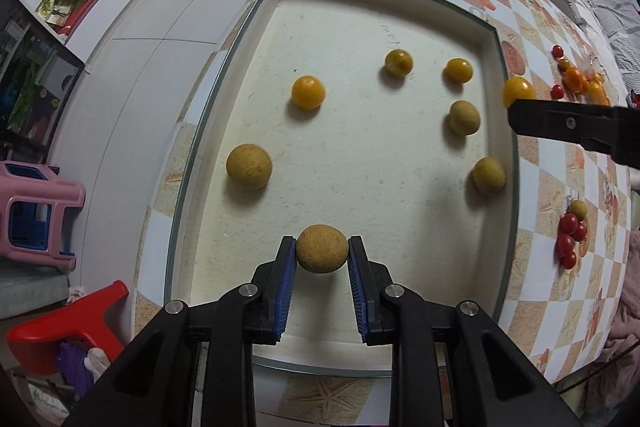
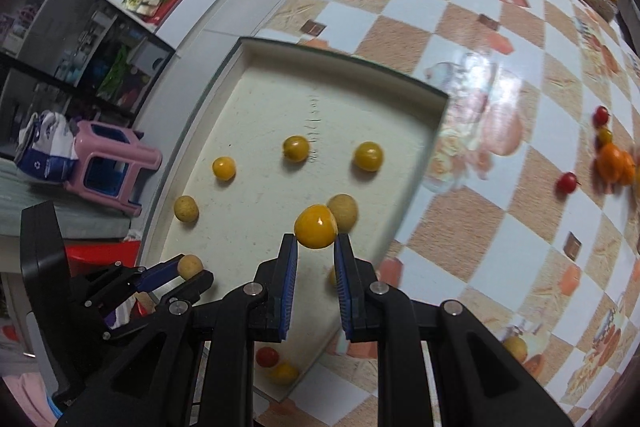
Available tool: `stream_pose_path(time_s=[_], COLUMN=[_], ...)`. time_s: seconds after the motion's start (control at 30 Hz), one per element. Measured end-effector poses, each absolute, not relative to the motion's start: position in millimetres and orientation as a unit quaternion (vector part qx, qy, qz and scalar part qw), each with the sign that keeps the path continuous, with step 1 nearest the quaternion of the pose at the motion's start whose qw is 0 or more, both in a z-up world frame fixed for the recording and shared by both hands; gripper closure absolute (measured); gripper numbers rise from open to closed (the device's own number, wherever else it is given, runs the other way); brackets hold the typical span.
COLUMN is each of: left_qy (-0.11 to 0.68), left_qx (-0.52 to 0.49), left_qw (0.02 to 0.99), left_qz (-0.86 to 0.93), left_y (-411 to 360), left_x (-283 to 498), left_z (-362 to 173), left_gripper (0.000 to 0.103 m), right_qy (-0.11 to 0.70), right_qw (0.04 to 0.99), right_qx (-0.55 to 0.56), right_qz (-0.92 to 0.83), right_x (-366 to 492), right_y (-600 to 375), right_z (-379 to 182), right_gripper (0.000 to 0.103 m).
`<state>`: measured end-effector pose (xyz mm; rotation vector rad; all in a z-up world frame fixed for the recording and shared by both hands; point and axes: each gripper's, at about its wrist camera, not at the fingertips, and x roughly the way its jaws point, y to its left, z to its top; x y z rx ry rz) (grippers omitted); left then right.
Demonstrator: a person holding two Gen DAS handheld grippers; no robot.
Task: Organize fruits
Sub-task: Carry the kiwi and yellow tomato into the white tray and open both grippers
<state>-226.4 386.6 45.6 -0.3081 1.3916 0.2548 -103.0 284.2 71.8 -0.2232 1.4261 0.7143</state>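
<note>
Left wrist view: my left gripper [image 1: 322, 249] pinched a tan fruit [image 1: 322, 248] over the tray [image 1: 507, 163] near edge; six fruits already lay inside. Right wrist view: my right gripper [image 2: 316, 241] clamped a yellow fruit [image 2: 315, 225] above the tray's right side; red tomatoes [image 2: 567, 182] & others right of tray were left, so approx. halfway.

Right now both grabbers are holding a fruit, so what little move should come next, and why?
Probably lower the left gripper and open it, setting its brown fruit on the tray. It already hangs over bare tray floor, while the right gripper holds its yellow fruit near the tray's edge.
</note>
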Motion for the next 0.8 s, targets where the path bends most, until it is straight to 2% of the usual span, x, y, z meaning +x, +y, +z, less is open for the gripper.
stream_pose_path(time_s=[0.57,0.6,0.63,0.7,0.77,0.8], left_qy=[0.647,0.648,0.648,0.641,0.636,0.639], left_qx=[-0.127,-0.124,-0.127,-0.121,-0.116,-0.117], left_qw=[0.741,0.741,0.741,0.746,0.752,0.749], left_qz=[0.127,0.125,0.120,0.129,0.130,0.128], left_y=[392.7,391.5,390.3,385.2,382.5,382.1], left_x=[-233.1,-232.6,-231.9,-231.1,-230.8,-230.6], left_z=[26.8,26.2,26.2,30.0,32.4,31.8], left_gripper=[0.075,0.071,0.054,0.028,0.028,0.028], right_qy=[0.677,0.680,0.680,0.683,0.682,0.681], right_qw=[0.634,0.631,0.630,0.627,0.631,0.633], right_qx=[-0.162,-0.164,-0.164,-0.165,-0.161,-0.154], right_qz=[0.336,0.336,0.337,0.336,0.334,0.334], right_x=[-101.6,-101.3,-101.3,-100.7,-98.5,-96.8], right_y=[345.9,347.2,348.6,351.6,350.6,349.3], right_z=[15.5,13.7,13.0,11.1,13.2,15.9], right_gripper=[0.081,0.081,0.080,0.075,0.063,0.053])
